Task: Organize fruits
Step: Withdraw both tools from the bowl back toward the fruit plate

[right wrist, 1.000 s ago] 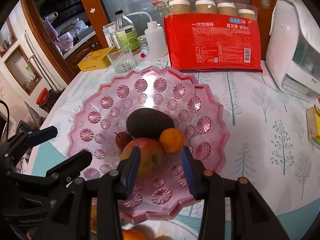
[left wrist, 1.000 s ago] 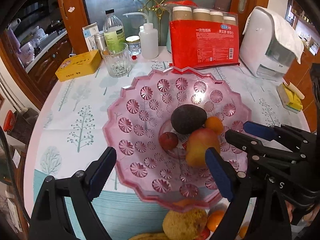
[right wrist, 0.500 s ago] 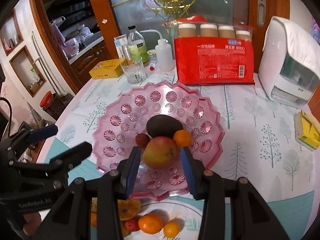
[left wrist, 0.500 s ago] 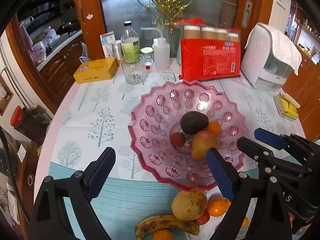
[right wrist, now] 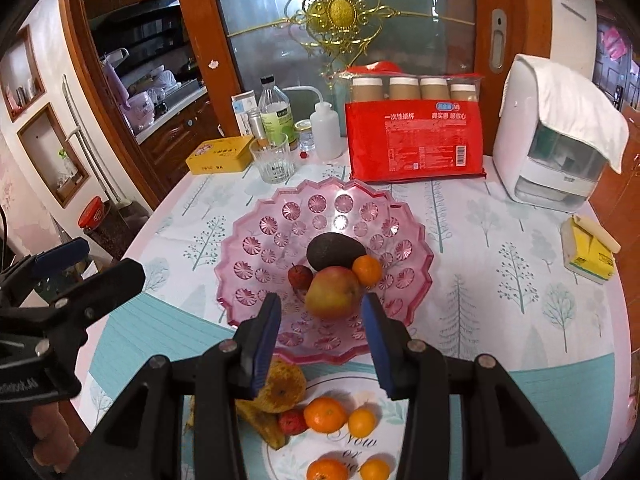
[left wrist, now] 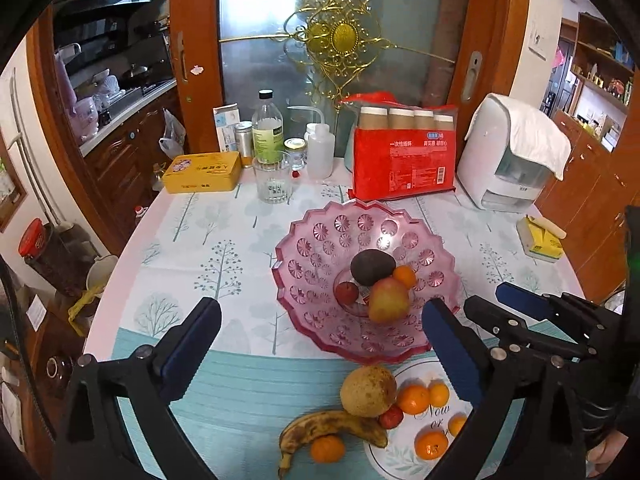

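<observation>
Both grippers have withdrawn toward the near edge of the table, so the white plate [right wrist: 356,446] of unsorted fruit is now in view. The apple [right wrist: 334,291] remains in the pink bowl [right wrist: 256,248], touching the avocado [right wrist: 335,251] and a small orange [right wrist: 367,269]; judged placed, a next pick follows. The right gripper [right wrist: 322,320] has its jaws spread and empty; the left gripper [left wrist: 322,334] likewise stands wide. The bowl is translucent faceted plastic with a scalloped rim. On and beside the plate: smooth round oranges [right wrist: 325,414], a rough russet pear [left wrist: 368,391], and a curved, brown-spotted banana [left wrist: 332,428].
</observation>
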Action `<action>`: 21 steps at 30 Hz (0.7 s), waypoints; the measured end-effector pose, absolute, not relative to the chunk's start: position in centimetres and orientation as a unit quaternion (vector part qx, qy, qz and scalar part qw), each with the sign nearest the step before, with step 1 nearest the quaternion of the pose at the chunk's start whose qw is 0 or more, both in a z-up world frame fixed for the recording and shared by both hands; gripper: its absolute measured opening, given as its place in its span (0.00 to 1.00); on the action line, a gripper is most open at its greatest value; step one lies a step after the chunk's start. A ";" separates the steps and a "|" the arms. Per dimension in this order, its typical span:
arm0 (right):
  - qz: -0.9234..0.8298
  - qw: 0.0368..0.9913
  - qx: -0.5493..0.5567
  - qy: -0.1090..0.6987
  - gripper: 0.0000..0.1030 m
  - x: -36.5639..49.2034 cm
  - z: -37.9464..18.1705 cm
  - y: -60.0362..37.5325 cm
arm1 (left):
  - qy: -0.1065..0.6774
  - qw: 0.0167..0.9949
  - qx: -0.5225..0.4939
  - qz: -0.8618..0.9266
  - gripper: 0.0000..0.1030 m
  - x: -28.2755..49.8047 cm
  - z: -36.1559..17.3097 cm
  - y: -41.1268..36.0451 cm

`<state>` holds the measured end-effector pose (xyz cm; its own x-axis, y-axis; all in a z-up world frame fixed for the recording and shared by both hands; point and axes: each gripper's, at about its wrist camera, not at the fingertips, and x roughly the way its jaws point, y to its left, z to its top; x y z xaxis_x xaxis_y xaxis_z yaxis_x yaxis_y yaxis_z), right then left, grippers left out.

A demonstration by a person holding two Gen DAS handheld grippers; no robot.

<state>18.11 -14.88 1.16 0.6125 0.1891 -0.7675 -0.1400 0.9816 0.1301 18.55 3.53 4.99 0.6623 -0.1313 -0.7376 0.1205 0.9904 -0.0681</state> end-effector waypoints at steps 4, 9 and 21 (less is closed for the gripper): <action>0.089 0.901 0.032 0.424 0.41 16.4 2.1 -14.6 | 0.403 0.912 -0.013 -0.072 0.97 17.2 5.7 4.6; 0.081 0.904 0.043 0.418 0.41 14.3 3.0 -14.3 | 0.400 0.913 -0.015 -0.075 0.97 15.3 6.3 5.8; 0.038 0.916 0.042 0.396 0.41 6.9 4.0 -14.1 | 0.391 0.915 -0.002 -0.098 0.97 9.7 6.2 6.6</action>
<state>6.92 -14.11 3.97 0.6831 0.1035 -0.7230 -0.0361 0.9935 0.1081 9.68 6.58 6.15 0.6754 -0.1818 -0.7147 0.1783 0.9806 -0.0810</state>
